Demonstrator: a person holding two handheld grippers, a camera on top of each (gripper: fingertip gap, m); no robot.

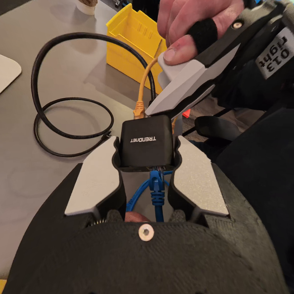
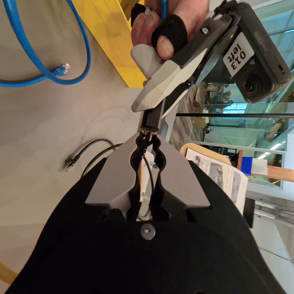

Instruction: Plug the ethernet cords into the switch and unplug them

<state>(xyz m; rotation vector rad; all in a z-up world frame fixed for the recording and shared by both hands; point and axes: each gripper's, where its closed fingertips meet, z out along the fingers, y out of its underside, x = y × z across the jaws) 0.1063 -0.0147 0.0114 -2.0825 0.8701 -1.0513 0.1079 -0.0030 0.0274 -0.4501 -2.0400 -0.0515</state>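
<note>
Counting cords: three, one blue and one orange seated in opposite faces of the single black switch, one black pinched at its plug by the narrowed right gripper at a port. Left gripper clamps the switch sides above the grey table. One yellow bin behind; the right gripper's fingers hide that far face.

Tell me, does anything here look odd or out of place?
Nothing damaged or spilled. The black switch is held off the table by the left gripper, and loose black cable sprawls in loops over the table.
</note>
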